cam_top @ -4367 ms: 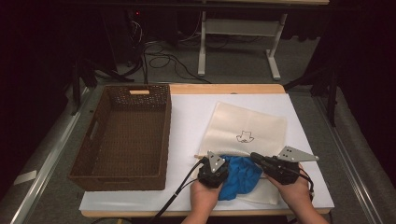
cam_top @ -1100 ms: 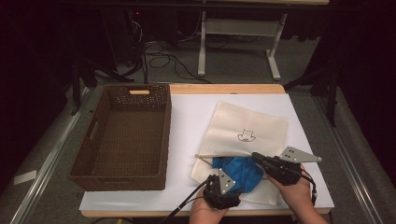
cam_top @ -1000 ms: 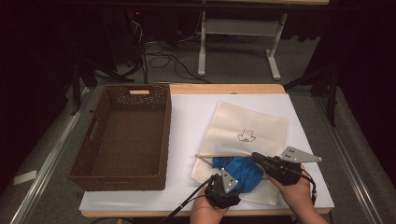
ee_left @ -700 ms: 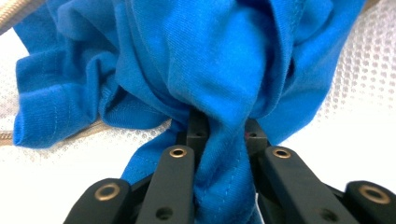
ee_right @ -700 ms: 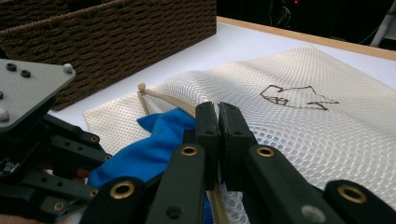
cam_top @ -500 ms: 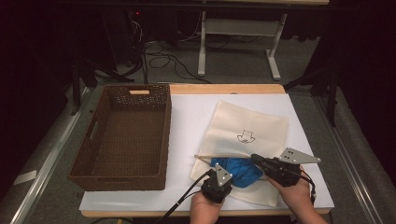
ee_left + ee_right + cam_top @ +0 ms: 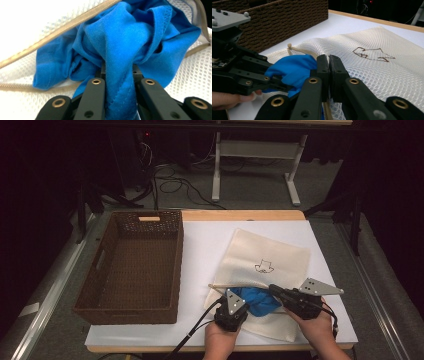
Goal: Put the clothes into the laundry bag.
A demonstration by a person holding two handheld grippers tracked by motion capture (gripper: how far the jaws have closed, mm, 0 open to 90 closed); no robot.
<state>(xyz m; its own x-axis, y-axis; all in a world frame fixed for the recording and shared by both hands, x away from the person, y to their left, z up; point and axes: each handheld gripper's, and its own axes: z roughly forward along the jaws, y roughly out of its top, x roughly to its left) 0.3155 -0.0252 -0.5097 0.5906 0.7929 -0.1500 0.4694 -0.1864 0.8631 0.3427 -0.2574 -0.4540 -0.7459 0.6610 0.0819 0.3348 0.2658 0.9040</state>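
Blue cloth (image 7: 120, 42) is pinched in the left tool (image 7: 119, 75).

No readable text; mesh bag (image 7: 265, 265) bears a line drawing.

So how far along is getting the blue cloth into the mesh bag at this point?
Partly in. Much of the blue cotton cloth already lies inside the cream mesh zip bag. In hand: the left gripper, whose jaws have just been closing, pinches a fold of cloth, while the right gripper is clamped at the bag's zip edge. Left: push the rest in; the brown wicker basket holds nothing.
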